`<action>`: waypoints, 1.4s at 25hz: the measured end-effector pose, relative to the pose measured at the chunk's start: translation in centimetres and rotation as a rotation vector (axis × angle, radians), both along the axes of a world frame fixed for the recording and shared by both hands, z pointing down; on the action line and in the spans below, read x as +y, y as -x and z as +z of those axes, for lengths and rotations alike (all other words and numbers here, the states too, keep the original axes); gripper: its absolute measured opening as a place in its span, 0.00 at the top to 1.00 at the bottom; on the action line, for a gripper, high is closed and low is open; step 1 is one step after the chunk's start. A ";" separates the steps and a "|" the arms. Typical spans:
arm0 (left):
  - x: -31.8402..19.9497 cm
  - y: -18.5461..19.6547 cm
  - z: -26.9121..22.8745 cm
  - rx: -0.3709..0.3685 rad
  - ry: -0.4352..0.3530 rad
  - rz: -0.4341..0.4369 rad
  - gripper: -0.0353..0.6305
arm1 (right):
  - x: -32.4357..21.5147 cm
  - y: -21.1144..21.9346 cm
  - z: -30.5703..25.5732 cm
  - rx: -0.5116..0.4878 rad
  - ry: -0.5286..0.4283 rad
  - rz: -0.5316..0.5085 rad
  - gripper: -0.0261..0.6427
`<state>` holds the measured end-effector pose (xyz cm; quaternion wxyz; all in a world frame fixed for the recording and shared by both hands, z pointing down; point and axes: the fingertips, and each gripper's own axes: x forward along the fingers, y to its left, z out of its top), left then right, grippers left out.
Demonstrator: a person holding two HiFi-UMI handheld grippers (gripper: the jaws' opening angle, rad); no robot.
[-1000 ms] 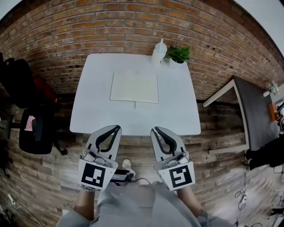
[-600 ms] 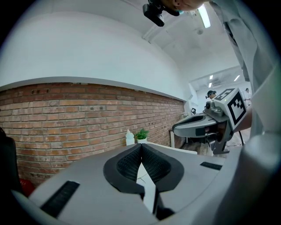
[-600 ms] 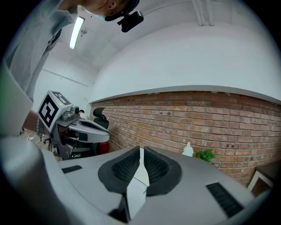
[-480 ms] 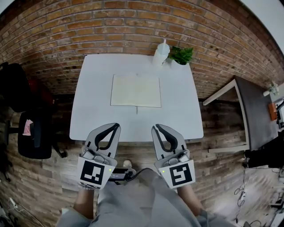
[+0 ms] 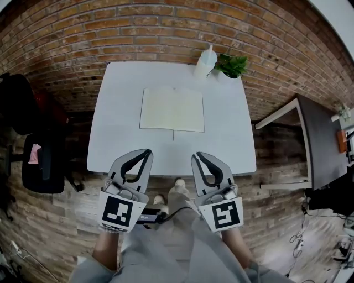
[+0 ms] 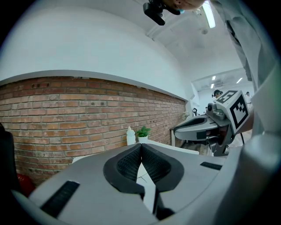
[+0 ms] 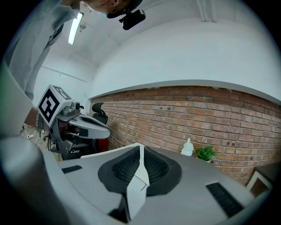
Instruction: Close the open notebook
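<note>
From the head view, the notebook point(image 5: 172, 109) lay open and flat on the white desk point(image 5: 110, 138), toward its far half and roughly centred, with a thin ribbon point(image 5: 173, 134) trailing off its near edge. Only this view showed its pages. A white bottle point(image 5: 206, 62) and a small green plant point(image 5: 232, 65) stood side by side at the far right corner of the desk, against the brick wall point(image 5: 166, 27). The left gripper point(image 5: 146, 152) and the right gripper point(image 5: 197, 156) were held side by side over the near edge of the desk, well apart from the notebook, above a wooden plank floor point(image 5: 72, 215). A black office chair point(image 5: 41, 166) stood to the left, and a dark second desk point(image 5: 318, 138) to the right.

The left gripper view looked level across the room. Its fingers point(image 6: 127, 165) were pressed together at the tips with nothing between them. A sliver of white desk showed through the gap behind the tips. Beyond stood the bottle and plant, the wall, and the right gripper off to the right. Ceiling lights point(image 6: 209, 13), which the head view did not show, shone overhead.

The right gripper view showed the same from the other side. Its fingers point(image 7: 153, 169) met at the tips and were empty. The left gripper and the office chair were on the left, and the bottle and plant far right.
</note>
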<state>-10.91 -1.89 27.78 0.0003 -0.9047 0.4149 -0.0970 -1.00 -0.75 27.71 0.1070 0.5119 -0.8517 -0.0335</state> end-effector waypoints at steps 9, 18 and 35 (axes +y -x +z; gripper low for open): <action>-2.0 0.3 1.3 0.019 0.046 -0.062 0.92 | -2.4 0.4 1.3 0.040 0.004 -0.064 0.88; -4.5 0.2 3.1 0.007 0.087 -0.136 0.92 | -5.6 -0.1 5.3 0.260 0.072 -0.133 0.87; -8.1 2.3 7.4 -0.002 0.165 -0.308 0.92 | -11.9 1.9 15.4 0.613 0.115 -0.325 0.74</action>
